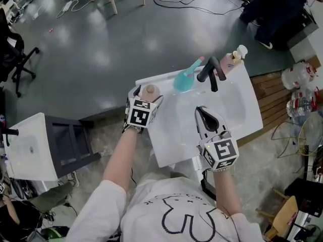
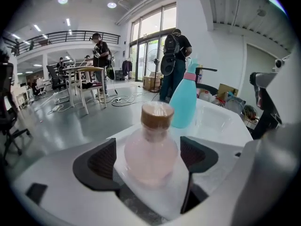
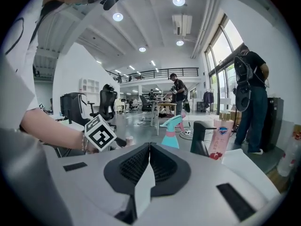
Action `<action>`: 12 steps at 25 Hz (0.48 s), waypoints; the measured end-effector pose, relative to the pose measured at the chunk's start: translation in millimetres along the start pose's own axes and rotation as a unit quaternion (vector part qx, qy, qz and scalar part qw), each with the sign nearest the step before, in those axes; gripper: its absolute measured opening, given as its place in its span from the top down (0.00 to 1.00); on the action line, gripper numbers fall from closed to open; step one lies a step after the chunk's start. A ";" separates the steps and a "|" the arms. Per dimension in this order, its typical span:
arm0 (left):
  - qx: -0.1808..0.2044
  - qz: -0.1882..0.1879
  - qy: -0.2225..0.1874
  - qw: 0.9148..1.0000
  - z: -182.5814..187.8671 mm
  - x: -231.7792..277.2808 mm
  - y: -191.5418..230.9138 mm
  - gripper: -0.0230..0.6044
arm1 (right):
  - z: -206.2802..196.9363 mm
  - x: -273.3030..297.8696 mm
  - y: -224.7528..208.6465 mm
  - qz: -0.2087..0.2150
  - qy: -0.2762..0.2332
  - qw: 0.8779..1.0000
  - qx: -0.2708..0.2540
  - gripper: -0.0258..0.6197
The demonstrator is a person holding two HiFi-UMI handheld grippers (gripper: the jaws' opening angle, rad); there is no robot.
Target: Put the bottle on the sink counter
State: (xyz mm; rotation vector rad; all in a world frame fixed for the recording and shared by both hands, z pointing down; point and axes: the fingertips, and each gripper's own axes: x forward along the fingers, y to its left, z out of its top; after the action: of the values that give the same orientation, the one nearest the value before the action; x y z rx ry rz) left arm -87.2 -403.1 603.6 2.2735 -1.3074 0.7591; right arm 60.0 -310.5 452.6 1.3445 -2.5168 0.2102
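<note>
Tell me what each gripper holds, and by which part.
Right gripper: shut, empty. Left gripper: jaws apart flanking the pink bottle at its round body, gap showing, so nothing seems gripped.

An open lab-like office hall: grey floor (image 1: 101, 39) strewn with cables (image 1: 187, 0), office chairs (image 1: 11, 52), a mezzanine railing (image 2: 61, 34), tall windows (image 2: 150, 46).

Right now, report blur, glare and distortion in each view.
Head view: sharp, with pale light reflections on the grey floor. Left gripper view: fisheye bending, dark corners, the pink bottle between the jaws soft and hazy. Right gripper view: same fisheye and dark corners, bright ceiling lights, the shut jaws sharp.
</note>
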 end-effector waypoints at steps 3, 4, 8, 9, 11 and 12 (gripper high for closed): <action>0.001 0.011 -0.008 1.000 1.0 -13.7 -1.3 0.30 | 5.4 -6.1 4.4 0.003 -0.007 1.000 -0.006 0.92; 0.000 0.016 -0.010 1.000 1.0 -18.7 -1.8 0.30 | 7.3 -8.4 6.1 0.004 -0.009 1.000 -0.007 0.92; 0.001 0.030 -0.023 0.999 1.5 -39.5 -7.0 0.30 | 15.7 -18.9 14.0 0.011 -0.021 1.000 -0.016 0.92; 0.000 0.031 -0.027 0.999 2.9 -45.3 -10.1 0.30 | 18.1 -22.4 15.5 0.012 -0.025 0.999 -0.019 0.92; -0.006 0.030 -0.042 0.999 6.8 -58.3 -16.4 0.30 | 22.3 -29.9 19.2 0.016 -0.033 0.999 -0.022 0.92; -0.009 0.031 -0.049 0.998 8.4 -65.3 -18.7 0.30 | 23.9 -33.7 21.6 0.017 -0.036 0.999 -0.023 0.92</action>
State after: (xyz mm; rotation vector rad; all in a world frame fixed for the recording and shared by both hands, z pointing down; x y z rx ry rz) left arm -95.6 -356.4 554.3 2.2915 -1.4285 0.6624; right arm 55.7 -278.0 419.5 1.3141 -2.5894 0.1107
